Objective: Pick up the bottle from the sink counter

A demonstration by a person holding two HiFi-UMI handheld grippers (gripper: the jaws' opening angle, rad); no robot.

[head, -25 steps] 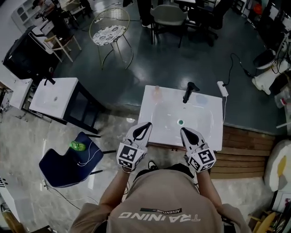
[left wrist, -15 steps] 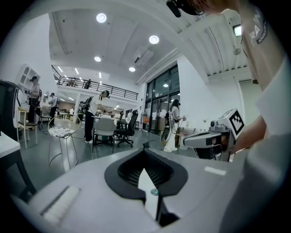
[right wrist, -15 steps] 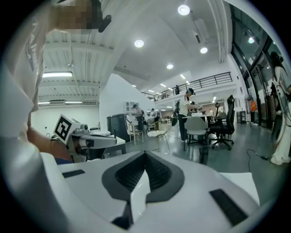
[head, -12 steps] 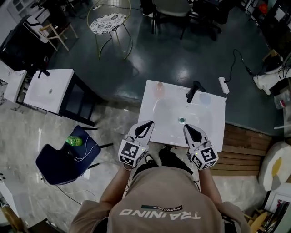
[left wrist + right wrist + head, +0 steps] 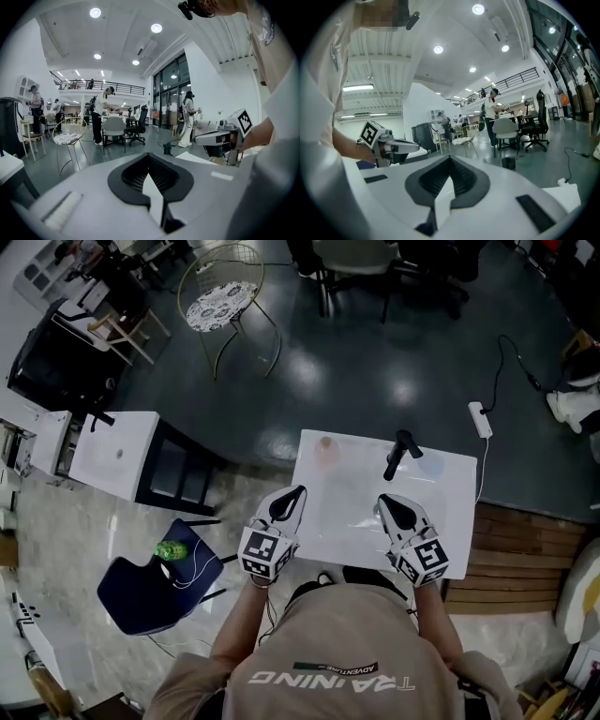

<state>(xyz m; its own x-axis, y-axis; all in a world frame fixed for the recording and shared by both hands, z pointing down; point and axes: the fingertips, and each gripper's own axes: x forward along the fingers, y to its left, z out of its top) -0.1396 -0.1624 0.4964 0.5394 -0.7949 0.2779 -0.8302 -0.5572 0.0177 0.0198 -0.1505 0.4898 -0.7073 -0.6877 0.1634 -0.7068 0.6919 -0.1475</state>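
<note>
The surface (image 5: 452, 514) is seen a bit more to the right than before, and both grippers are still held at its near edge. The fingers of the left gripper (image 5: 295, 496) and the right gripper (image 5: 384, 505) are closed, with nothing held. One bottle (image 5: 326, 451) is stood upright at the far left corner. It lies at 1 o'clock from the left gripper, which is nearer. One tap (image 5: 397, 454) is seen.

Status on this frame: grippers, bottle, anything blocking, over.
Left gripper and right gripper both shut, empty, over the counter's near edge. Bottle untouched at far edge, left of faucet. Nothing in the way.
</note>
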